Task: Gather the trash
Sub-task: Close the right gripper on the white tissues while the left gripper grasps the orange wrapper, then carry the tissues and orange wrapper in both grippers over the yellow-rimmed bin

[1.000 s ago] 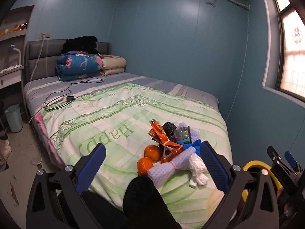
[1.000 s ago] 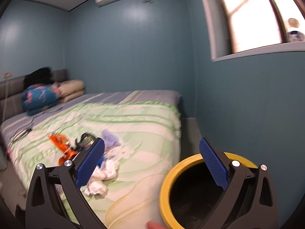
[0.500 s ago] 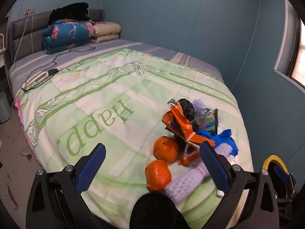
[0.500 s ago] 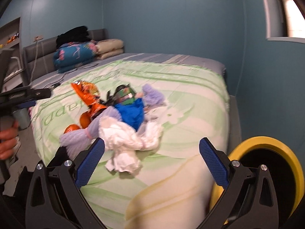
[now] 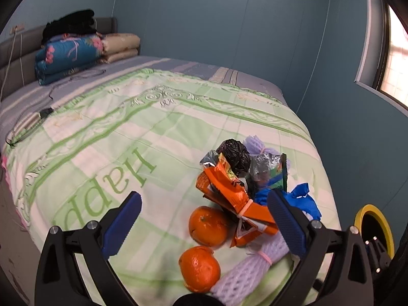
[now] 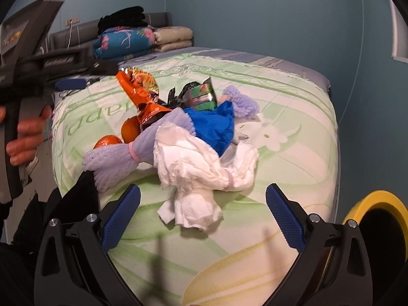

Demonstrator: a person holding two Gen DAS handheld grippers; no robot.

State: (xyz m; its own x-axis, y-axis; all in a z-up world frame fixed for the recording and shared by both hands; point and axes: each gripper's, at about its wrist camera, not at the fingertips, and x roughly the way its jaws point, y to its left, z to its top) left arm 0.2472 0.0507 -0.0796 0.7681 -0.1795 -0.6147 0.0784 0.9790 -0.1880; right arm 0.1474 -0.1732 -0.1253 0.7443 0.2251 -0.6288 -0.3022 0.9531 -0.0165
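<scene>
A pile of trash lies near the foot of the bed: an orange snack wrapper (image 5: pixel 230 191), a black crumpled bag (image 5: pixel 234 155), a green foil packet (image 5: pixel 271 176), blue plastic (image 5: pixel 303 201), a purple foam net (image 5: pixel 252 267) and two oranges (image 5: pixel 207 225). In the right wrist view crumpled white tissue (image 6: pixel 201 168) lies nearest, with the blue plastic (image 6: pixel 214 125) and orange wrapper (image 6: pixel 142 89) behind it. My left gripper (image 5: pixel 204 219) is open over the oranges. My right gripper (image 6: pixel 202 216) is open just short of the tissue. A yellow-rimmed black bin (image 6: pixel 382 219) stands beside the bed.
Folded blankets and pillows (image 5: pixel 76 56) are stacked at the headboard, with a cable (image 5: pixel 33 119) on the bed's left side. A blue wall and a window (image 5: pixel 397 63) close the right side. The bin also shows in the left wrist view (image 5: pixel 374 224).
Both grippers have moved closer to the trash pile and tilted down toward it. The right gripper has swung left from the bin to the tissue. Both stay open.
</scene>
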